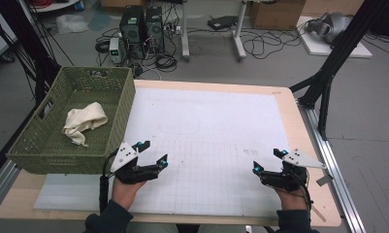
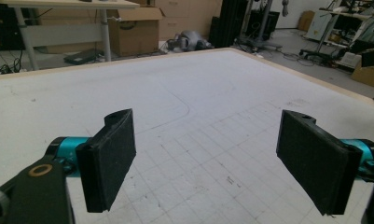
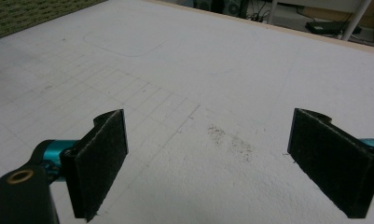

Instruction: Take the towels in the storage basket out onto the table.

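Observation:
A green woven basket stands at the table's left edge with a crumpled cream cloth lying inside it. My left gripper hovers low over the white gridded mat just right of the basket's near corner, jaws wide apart and empty. My right gripper rests near the mat's right side, also open with nothing between its pads. In the left gripper view my left gripper has both black pads framing bare mat; the right gripper view shows the same for my right gripper.
The wooden table ends close to the right gripper, with a metal rail beyond it. Past the far edge are computer towers, cables, desk legs and cardboard boxes on the floor. A black tripod leg rises at right.

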A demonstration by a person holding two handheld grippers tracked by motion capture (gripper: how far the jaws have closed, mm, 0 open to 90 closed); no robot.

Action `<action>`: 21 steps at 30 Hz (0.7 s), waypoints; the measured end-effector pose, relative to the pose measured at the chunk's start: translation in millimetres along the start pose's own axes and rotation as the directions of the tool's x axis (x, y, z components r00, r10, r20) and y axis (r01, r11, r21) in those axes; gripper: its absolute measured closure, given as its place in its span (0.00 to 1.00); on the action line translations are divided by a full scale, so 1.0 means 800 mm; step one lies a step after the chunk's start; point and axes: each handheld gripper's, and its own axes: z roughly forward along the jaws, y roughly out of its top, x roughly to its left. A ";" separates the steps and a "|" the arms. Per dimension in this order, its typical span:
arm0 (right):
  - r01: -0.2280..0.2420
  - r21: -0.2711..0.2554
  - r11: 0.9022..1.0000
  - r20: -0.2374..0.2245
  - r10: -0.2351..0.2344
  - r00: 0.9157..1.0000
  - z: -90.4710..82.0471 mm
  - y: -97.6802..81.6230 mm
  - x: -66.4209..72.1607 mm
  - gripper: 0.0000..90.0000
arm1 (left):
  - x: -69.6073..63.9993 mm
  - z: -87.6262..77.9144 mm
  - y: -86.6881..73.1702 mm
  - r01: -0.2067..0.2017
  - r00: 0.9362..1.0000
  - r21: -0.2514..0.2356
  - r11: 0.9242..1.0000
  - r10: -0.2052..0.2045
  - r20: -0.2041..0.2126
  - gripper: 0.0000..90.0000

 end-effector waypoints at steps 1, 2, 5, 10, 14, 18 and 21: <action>-0.004 0.002 1.000 -0.002 0.004 1.000 0.001 0.000 0.001 0.13 | 0.000 0.000 0.000 0.000 1.000 0.000 1.000 0.000 0.000 0.22; -0.003 0.001 1.000 -0.002 0.003 1.000 0.002 0.000 0.001 0.13 | 0.000 0.000 0.000 0.002 1.000 -0.001 1.000 -0.002 0.003 0.22; -0.004 0.004 1.000 -0.003 0.004 1.000 0.003 0.000 0.001 0.13 | 0.001 0.000 0.000 0.001 1.000 0.001 1.000 -0.001 0.005 0.22; -0.013 -0.005 1.000 -0.012 0.013 1.000 0.005 -0.003 -0.005 0.13 | 0.001 0.000 0.000 -0.001 1.000 0.002 1.000 0.001 0.001 0.22; -0.014 0.004 1.000 -0.016 0.014 1.000 0.004 -0.006 -0.007 0.13 | 0.002 0.001 0.000 -0.003 1.000 0.017 1.000 0.002 0.011 0.23; -0.022 0.001 1.000 -0.020 0.022 1.000 0.000 -0.006 -0.005 0.13 | -0.003 -0.003 0.003 -0.013 1.000 0.006 1.000 0.013 0.018 0.23; -0.028 -0.003 1.000 -0.018 0.028 0.999 -0.001 -0.005 -0.003 0.13 | -0.004 -0.003 0.004 -0.011 1.000 0.007 1.000 0.011 0.025 0.23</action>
